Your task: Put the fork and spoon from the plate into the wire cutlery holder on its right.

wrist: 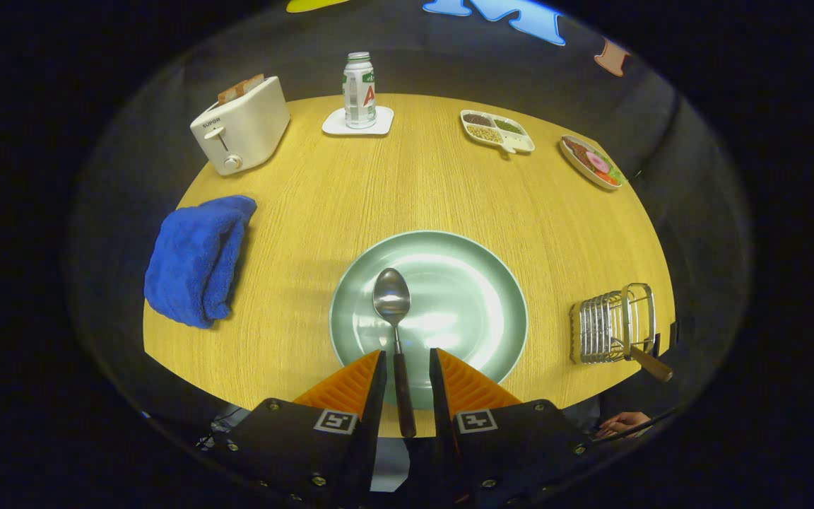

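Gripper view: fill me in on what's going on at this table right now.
A person's handheld gripper is lined up on the spoon, which lies on the green plate. The spoon's dark handle runs between the open fingers, which are not pressing on it. A wooden-handled utensil, likely the fork, already sits in the wire cutlery holder to the plate's right. So the spoon is what's left to move.

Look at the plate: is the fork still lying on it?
No. The plate holds just the spoon, its handle between the open gripper jaws; a wooden-handled utensil already sits in the wire holder.
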Demonstrator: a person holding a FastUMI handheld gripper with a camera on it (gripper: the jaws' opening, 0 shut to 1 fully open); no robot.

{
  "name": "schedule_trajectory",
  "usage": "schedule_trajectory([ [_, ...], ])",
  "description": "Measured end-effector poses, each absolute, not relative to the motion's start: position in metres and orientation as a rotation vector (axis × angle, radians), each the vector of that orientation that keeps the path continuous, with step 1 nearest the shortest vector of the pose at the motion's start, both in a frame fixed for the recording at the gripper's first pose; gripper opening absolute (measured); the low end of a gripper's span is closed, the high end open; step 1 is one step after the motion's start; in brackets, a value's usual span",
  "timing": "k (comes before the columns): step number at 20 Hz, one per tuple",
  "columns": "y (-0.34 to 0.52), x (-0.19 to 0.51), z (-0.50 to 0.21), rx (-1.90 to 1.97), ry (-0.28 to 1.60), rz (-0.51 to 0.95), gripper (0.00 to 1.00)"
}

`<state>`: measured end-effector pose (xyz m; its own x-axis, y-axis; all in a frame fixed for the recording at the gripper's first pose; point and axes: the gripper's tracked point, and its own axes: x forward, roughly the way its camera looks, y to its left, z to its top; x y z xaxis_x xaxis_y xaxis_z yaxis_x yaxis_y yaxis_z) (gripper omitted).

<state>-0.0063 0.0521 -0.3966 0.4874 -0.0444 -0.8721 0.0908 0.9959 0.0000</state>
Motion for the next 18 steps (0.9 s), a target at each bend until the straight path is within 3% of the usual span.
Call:
schedule_trajectory([
  [12, 0.054, -0.014, -0.457, 0.075, 1.177, -0.048, 0.37],
  [13, 0.056, -0.014, -0.458, 0.081, 1.173, -0.035, 0.29],
  [14, 0.055, -0.012, -0.464, 0.069, 1.177, -0.043, 0.14],
  [18, 0.052, -0.011, -0.457, 0.020, 1.159, -0.043, 0.05],
])
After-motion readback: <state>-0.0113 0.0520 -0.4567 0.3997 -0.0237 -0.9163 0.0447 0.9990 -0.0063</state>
